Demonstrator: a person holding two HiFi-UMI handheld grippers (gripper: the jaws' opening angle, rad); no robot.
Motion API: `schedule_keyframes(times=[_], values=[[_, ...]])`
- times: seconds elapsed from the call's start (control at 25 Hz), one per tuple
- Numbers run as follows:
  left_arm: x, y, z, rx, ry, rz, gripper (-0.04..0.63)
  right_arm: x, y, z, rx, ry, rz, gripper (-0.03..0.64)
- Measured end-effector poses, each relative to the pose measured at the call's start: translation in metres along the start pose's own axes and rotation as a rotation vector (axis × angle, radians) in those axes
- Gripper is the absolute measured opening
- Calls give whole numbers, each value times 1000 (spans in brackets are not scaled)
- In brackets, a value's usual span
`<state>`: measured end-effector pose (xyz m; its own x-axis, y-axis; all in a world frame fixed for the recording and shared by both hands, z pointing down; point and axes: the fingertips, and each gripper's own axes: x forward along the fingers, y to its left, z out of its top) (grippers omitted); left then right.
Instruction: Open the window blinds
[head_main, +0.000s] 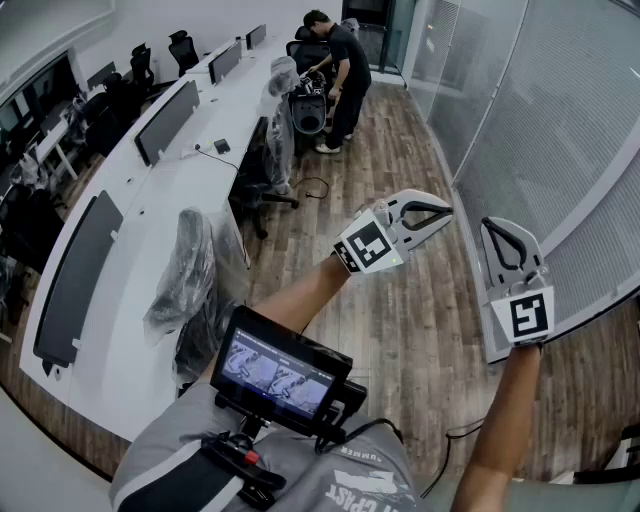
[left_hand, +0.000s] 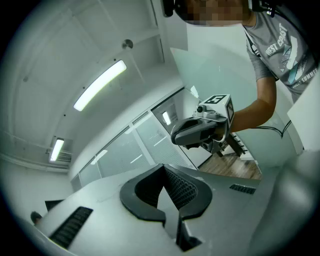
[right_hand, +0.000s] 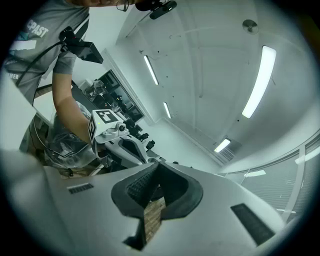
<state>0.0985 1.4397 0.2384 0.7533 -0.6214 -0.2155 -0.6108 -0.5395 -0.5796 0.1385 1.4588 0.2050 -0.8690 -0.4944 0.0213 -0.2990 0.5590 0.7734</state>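
Note:
The closed window blinds (head_main: 570, 120) cover the glass wall on the right, and they show again in the left gripper view (left_hand: 125, 155) and the right gripper view (right_hand: 295, 172). Both grippers are raised side by side in front of that wall, apart from it. My left gripper (head_main: 445, 212) is shut with nothing between its pads (left_hand: 164, 169). A little to its right, my right gripper (head_main: 496, 228) also looks shut and empty (right_hand: 157, 166). Each gripper view shows the other gripper: the right one (left_hand: 202, 131) and the left one (right_hand: 116, 136). No cord or wand of the blinds is visible.
A long white desk (head_main: 150, 230) with dark monitors (head_main: 165, 120) runs along the left, with plastic-wrapped chairs (head_main: 190, 280) beside it. A person (head_main: 340, 75) stands at the far end by a chair. A small screen (head_main: 285, 375) hangs at my chest. Wood floor (head_main: 400, 330) lies below.

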Motion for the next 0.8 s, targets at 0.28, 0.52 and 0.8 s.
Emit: schedule_keyframes(times=[0.28, 0.52, 0.8], values=[[-17, 14, -18, -6, -5, -6, 2, 26, 10, -1, 2, 8, -9, 3], [-29, 30, -36, -20, -11, -12, 2, 50, 14, 0, 4, 19, -25, 3], [-28, 40, -62, -57, -30, -17, 2, 63, 15, -8, 27, 25, -59, 3]])
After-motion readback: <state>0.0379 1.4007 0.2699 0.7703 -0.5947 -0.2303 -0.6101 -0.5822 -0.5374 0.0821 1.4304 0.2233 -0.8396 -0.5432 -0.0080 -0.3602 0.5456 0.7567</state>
